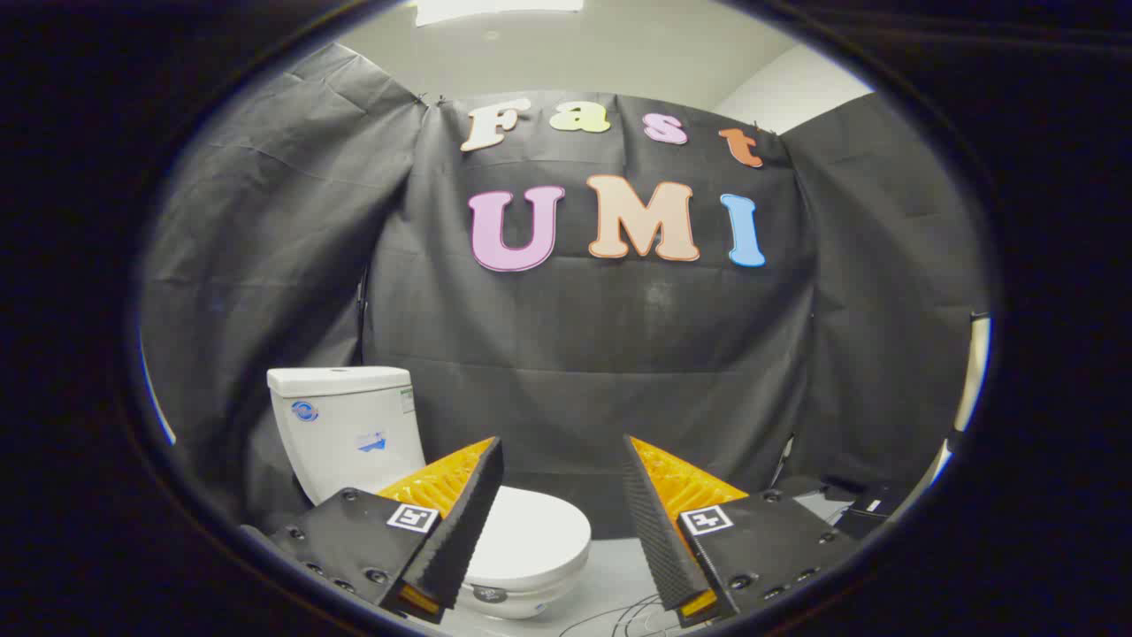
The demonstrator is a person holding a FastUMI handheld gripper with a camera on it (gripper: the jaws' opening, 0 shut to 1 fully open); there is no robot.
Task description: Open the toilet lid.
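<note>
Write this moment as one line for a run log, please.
hand-held gripper: open, holding nothing | toilet lid: closed, beyond left finger | tank: behind lid | stage: approach, lid not yet touched

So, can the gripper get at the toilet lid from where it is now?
Probably yes. The gripper is open and holds nothing, and the toilet lid lies closed just beyond its left finger, with nothing between them. It sits off to the left, so the gripper would need to shift that way.

We see the toilet (354,433) ahead and left of the tool (559,460), its lid (531,531) down behind the left finger (460,522), the tank (340,425) behind; cables (619,615) lie on the floor (610,575) between the spread fingers.
</note>
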